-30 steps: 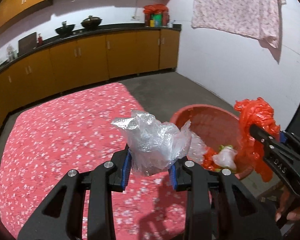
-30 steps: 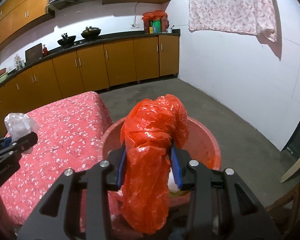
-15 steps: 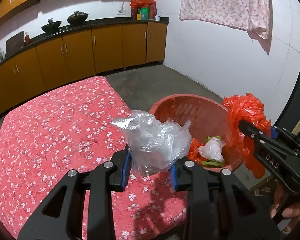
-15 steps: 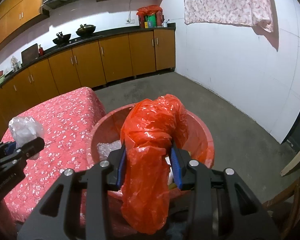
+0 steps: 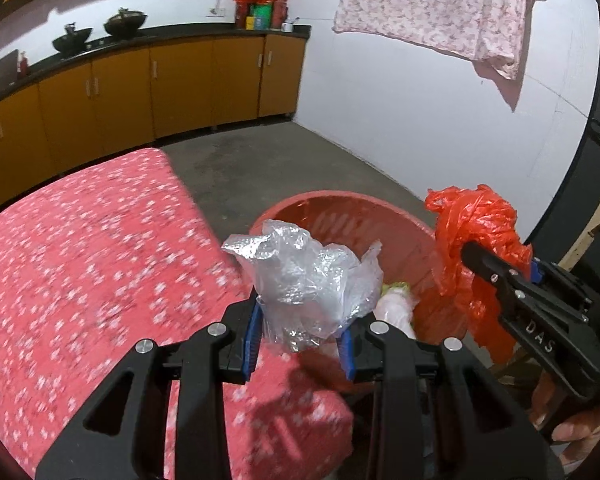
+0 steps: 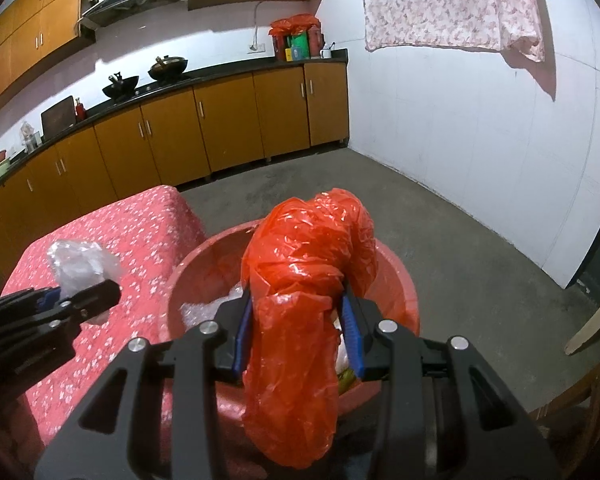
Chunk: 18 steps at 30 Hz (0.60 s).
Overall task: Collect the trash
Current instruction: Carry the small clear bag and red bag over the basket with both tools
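My left gripper [image 5: 300, 334] is shut on a crumpled clear plastic bag [image 5: 308, 280] and holds it over the near rim of a red plastic basin [image 5: 340, 208]. My right gripper [image 6: 298, 334] is shut on a crumpled red plastic bag [image 6: 304, 280] above the same basin [image 6: 396, 276]. The basin holds white and green scraps [image 5: 396, 300] and clear wrap [image 6: 204, 308]. The right gripper [image 5: 500, 276] with the red bag [image 5: 472, 224] shows at the right of the left wrist view. The left gripper [image 6: 80, 300] with the clear bag [image 6: 76, 264] shows at the left of the right wrist view.
A table with a red flowered cloth [image 5: 80, 264] stands left of the basin. Orange kitchen cabinets [image 6: 220, 132] line the far wall under a black counter with woks. Bare concrete floor [image 6: 440, 220] lies beyond the basin. A pink cloth [image 5: 440, 4] hangs on the white wall.
Both grippers have moved right and forward toward the basin. The clear bag has gone from over the tablecloth to over the basin's near rim. Both grips are unchanged.
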Tool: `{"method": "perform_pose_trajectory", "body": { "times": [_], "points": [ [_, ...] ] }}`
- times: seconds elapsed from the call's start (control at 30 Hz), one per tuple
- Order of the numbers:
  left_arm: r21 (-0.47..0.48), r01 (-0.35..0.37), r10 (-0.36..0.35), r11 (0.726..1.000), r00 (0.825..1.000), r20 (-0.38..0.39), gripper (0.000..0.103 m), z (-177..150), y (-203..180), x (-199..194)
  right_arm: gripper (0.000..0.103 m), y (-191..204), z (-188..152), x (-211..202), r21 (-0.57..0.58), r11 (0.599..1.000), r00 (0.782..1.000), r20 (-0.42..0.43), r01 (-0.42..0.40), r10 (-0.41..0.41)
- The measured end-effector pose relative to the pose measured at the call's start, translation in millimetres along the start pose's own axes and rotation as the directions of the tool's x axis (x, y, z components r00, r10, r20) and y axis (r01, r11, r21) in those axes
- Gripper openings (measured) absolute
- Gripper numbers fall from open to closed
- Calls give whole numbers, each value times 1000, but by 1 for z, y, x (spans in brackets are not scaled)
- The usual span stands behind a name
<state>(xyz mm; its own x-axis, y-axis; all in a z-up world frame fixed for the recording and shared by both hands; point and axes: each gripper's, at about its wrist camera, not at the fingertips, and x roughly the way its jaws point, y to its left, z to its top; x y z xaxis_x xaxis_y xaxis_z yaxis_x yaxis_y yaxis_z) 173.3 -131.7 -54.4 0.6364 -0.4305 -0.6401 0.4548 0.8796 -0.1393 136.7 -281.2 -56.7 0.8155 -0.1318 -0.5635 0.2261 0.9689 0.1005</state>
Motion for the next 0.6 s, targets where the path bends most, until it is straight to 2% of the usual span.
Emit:
{"method": "perform_pose_trajectory", "body": {
  "times": [0.1, 0.2, 0.5, 0.6],
  "points": [
    [-6, 42, -42, 999, 999, -5, 32, 10, -3, 15, 38, -4, 5, 7, 11, 1000, 1000, -5, -9, 9],
    [5, 52, -52, 999, 998, -20, 32, 16, -5, 29, 38, -5, 8, 14, 6, 1000, 1000, -5, -9, 9],
    [58, 64, -61, 996, 997, -54, 34, 26, -17, 59, 39, -7, 14, 34, 6, 1000, 1000, -12, -14, 14],
    [71, 57, -52, 996, 997, -65, 36, 26, -19, 66, 43, -10, 13, 38, 20, 1000, 1000, -15, -17, 18]
  ]
}}
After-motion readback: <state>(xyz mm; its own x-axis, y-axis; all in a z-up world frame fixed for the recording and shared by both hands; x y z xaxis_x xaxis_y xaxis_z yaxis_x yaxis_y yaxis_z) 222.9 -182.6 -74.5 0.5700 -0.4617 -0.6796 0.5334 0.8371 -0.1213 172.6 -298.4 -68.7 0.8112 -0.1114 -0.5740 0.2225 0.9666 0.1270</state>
